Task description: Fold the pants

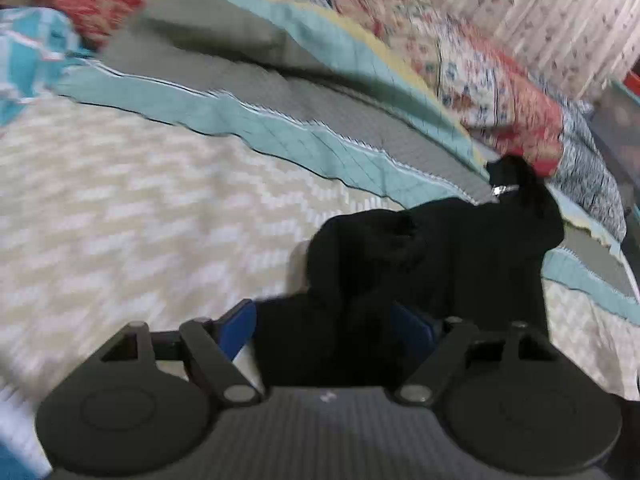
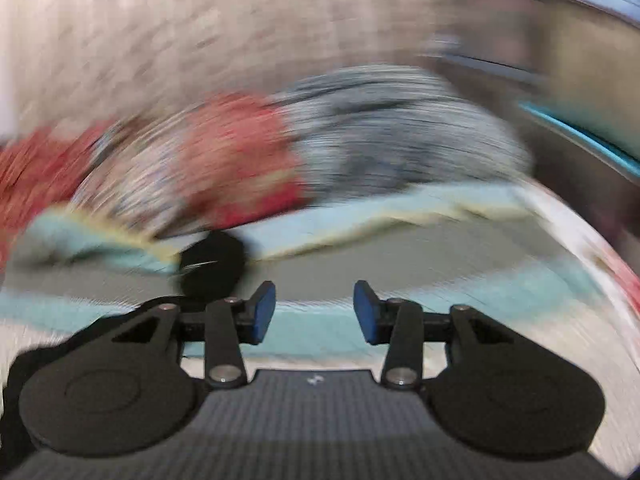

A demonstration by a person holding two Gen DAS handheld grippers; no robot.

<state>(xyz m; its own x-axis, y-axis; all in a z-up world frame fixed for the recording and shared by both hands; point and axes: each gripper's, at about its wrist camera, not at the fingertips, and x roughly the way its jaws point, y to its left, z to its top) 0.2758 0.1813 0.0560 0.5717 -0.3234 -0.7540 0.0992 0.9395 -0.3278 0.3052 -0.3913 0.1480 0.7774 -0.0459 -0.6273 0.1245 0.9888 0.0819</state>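
**Left grip has the pants, right one empty**

Between the left gripper (image 1: 324,328) fingers sits a bunch of black pants (image 1: 436,256), fabric filling the gap, so the blue pads are closed onto cloth w/ a thick wad, not a single layer. From there the pants run off toward 1 o'clock in the left view and end in a dark lump w/ a small silver bit, just at the edge of the teal-and-grey quilt (image 1: 280,128). Cream zigzag bedspread (image 1: 120,208) lies from 8 to 10 o'clock. Red floral bedding (image 1: 480,80) is piled at 12 to 2 o'clock.

Right gripper (image 2: 315,312) is empty, fingers a moderate gap apart, nothing between the pads. Right view is badly motion-blurred. A black blob, prob. the pants (image 2: 212,264), shows at 10 o'clock just past the left finger; can't tell which part.

Step in hand, my read: get the pants pulled out flat before any fold.

How to do it well:
- Keep the left hold firm; bunched cloth slips easily.
- Bring the right grip to a free edge, waistband or hem, not the middle lump.
- Pinch only a thin edge, then draw both grips apart so the cloth goes taut over the bedspread.
- Stay off the quilt edge so it isn't dragged along.
- Slow down; w/ this much blur, aiming at black cloth is hard.
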